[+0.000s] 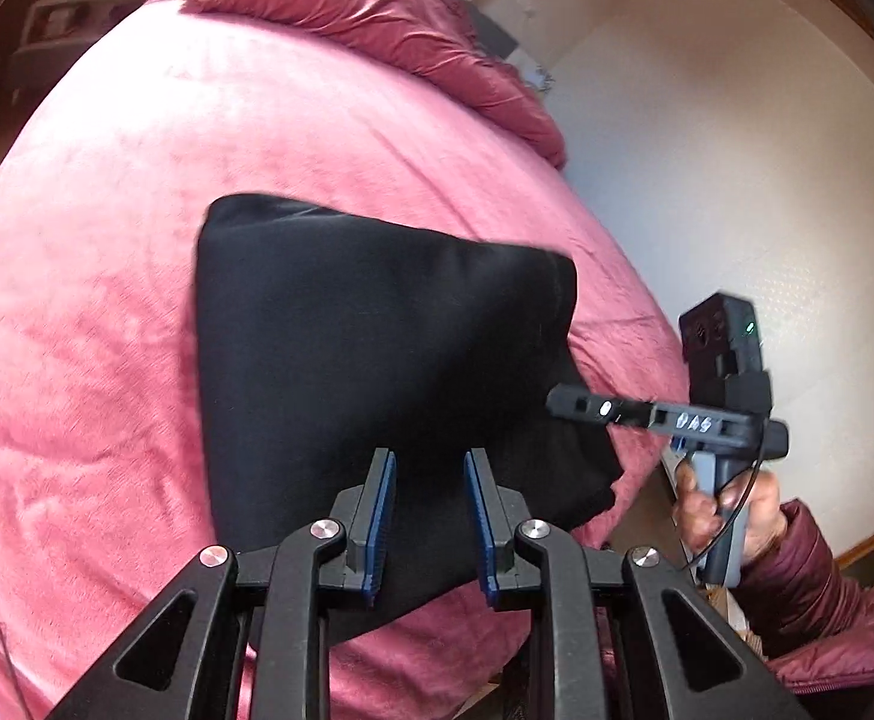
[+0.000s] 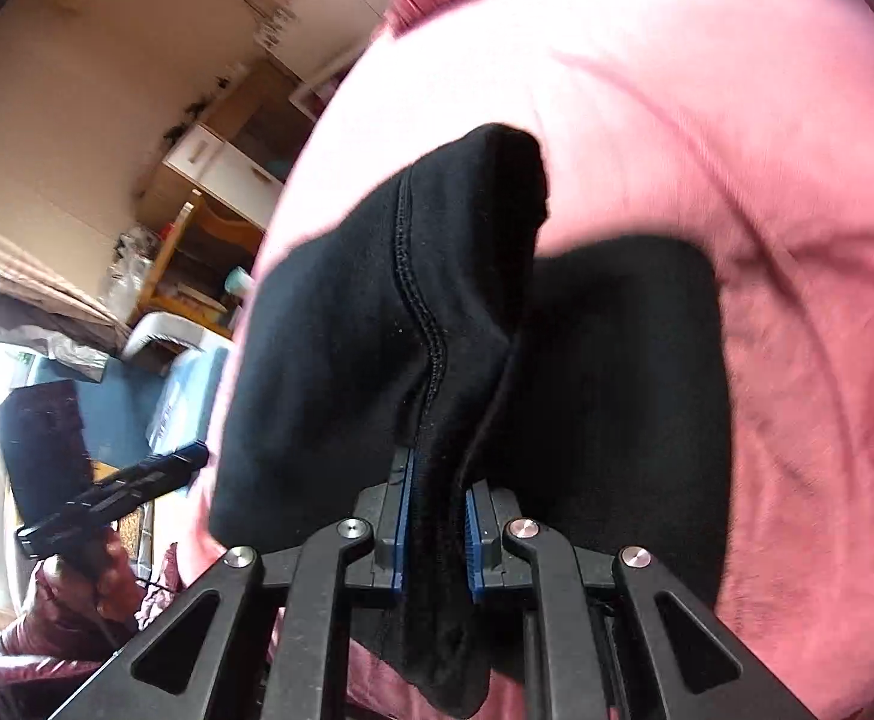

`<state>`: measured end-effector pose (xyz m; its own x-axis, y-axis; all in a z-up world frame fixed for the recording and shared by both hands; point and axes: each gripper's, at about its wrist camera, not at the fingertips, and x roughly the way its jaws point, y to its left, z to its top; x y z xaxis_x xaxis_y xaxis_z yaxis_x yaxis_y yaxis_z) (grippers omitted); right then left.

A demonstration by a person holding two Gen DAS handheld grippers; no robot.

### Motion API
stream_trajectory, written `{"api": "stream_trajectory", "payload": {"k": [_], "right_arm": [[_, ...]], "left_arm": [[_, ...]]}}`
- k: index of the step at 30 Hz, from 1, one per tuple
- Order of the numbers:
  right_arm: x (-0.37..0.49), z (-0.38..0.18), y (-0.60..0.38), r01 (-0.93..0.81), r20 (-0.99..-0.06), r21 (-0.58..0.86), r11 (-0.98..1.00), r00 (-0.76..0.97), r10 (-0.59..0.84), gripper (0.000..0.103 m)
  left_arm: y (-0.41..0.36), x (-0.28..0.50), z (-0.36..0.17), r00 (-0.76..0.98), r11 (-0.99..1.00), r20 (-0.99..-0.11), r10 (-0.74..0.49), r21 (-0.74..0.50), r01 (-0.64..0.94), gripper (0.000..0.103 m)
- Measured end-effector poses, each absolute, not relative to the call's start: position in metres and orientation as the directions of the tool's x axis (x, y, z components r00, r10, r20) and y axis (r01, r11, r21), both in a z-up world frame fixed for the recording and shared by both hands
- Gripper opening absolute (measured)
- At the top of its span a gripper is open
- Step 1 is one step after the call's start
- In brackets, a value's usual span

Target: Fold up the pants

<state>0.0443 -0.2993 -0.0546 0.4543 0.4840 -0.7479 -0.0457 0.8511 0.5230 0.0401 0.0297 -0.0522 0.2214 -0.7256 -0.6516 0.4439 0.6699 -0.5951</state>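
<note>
Right wrist view: one black pants [image 2: 377, 312] bundle, seam showing, center frame, pinched by right gripper [image 2: 437, 516]; left gripper [image 1: 428, 510] narrow, gripping nothing.

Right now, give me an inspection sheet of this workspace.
Surface: pink velvety bedspread, rumpled at the far edge.
Job's things: black knit pants, partly folded on the bedspread, one seamed edge lifted.
Clutter: nothing seen on the bed.
Grippers: left claw over the pants, blue pads apart, not pressing; right claw shut on the pants' seamed edge.
Cables: thin black cable by the right hand.
Surroundings: cream wall; wooden shelves.
</note>
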Motion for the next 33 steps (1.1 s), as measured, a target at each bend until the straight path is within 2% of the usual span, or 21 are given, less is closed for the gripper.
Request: {"api": "stream_trajectory", "payload": {"k": [3, 5, 9, 11, 14, 20, 24, 25, 26, 28, 32, 33], "right_arm": [[0.042, -0.044, -0.305, -0.062, -0.776, 0.456, 0.888, 0.460, 0.431, 0.014], [0.047, -0.057, -0.312, -0.027, -0.822, 0.399, 0.917, 0.434, 0.370, 0.014], [0.055, -0.087, -0.320, 0.028, -0.866, 0.358, 0.933, 0.384, 0.320, 0.014], [0.054, -0.084, -0.321, 0.044, -0.857, 0.375, 0.926, 0.397, 0.328, 0.017], [0.034, -0.072, -0.343, 0.097, -0.829, 0.429, 0.898, 0.438, 0.348, 0.026], [-0.016, -0.047, -0.347, 0.086, -0.697, 0.639, 0.764, 0.485, 0.528, 0.027], [-0.040, -0.065, -0.334, 0.150, -0.656, 0.725, 0.672, 0.447, 0.608, 0.027], [-0.040, -0.071, -0.333, 0.179, -0.660, 0.727, 0.663, 0.446, 0.604, 0.027], [-0.041, -0.078, -0.332, 0.209, -0.661, 0.731, 0.649, 0.450, 0.600, 0.032], [-0.036, -0.093, -0.330, 0.295, -0.666, 0.738, 0.607, 0.463, 0.585, 0.046], [-0.038, -0.099, -0.336, 0.368, -0.661, 0.744, 0.558, 0.527, 0.533, 0.046], [-0.038, -0.097, -0.335, 0.370, -0.668, 0.735, 0.568, 0.536, 0.516, 0.043]], "left_arm": [[0.017, 0.040, -0.060, 0.173, 0.659, -0.665, -0.726, -0.603, 0.448, 0.025], [0.006, 0.039, -0.073, 0.121, 0.667, -0.698, -0.706, -0.597, 0.446, 0.025], [-0.006, 0.038, -0.091, 0.042, 0.639, -0.690, -0.723, -0.644, 0.420, 0.025], [-0.008, 0.038, -0.090, 0.042, 0.639, -0.693, -0.719, -0.638, 0.430, 0.025], [-0.004, 0.038, -0.088, 0.046, 0.638, -0.691, -0.721, -0.636, 0.434, 0.025], [0.010, 0.039, -0.080, 0.096, 0.635, -0.668, -0.738, -0.640, 0.433, 0.025], [0.017, 0.035, -0.074, 0.124, 0.637, -0.663, -0.738, -0.624, 0.452, 0.025], [0.018, 0.035, -0.072, 0.129, 0.636, -0.661, -0.739, -0.623, 0.455, 0.026], [0.020, 0.034, -0.071, 0.136, 0.638, -0.660, -0.739, -0.620, 0.456, 0.026], [0.026, 0.033, -0.069, 0.142, 0.645, -0.665, -0.733, -0.614, 0.456, 0.026], [0.034, 0.033, -0.067, 0.152, 0.654, -0.672, -0.725, -0.602, 0.459, 0.026], [0.035, 0.035, -0.066, 0.153, 0.654, -0.672, -0.725, -0.602, 0.458, 0.026]]}}
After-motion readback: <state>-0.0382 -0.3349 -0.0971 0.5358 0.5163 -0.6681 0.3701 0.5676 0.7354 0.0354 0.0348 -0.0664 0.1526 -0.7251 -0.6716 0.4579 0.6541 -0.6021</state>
